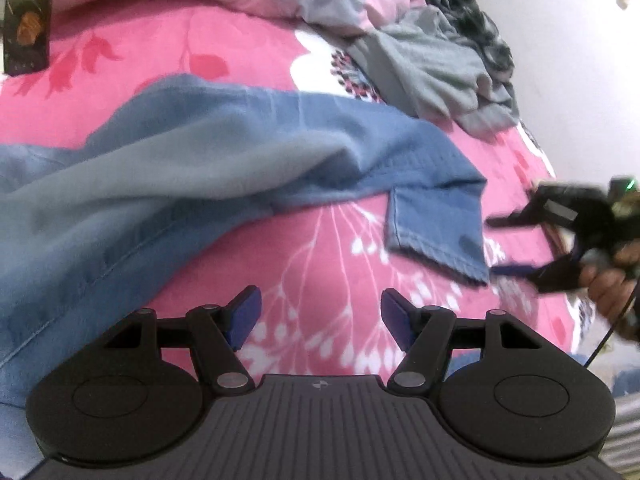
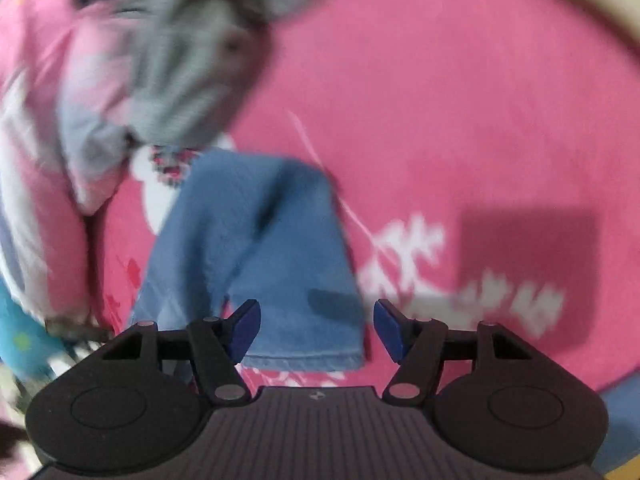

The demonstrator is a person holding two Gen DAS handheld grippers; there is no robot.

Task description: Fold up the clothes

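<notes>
We saw one blue garment, its sleeve hem between the spread-wide right gripper. Bare pink bedsheet lay under our left gripper, released too; one grey garment lay beyond.

- Your light is soft, even and indoor, with no glare on the pink bedspread.
- Your right wrist view is smeared with blur; a square shadow sits at right.
- Fisheye bends both frames' edges; your left view blurs at far right.

Motion blur smears the grey garment in the right wrist view. The blue garment runs off the left wrist picture's left edge. The right hand-held gripper is blurred there.
</notes>
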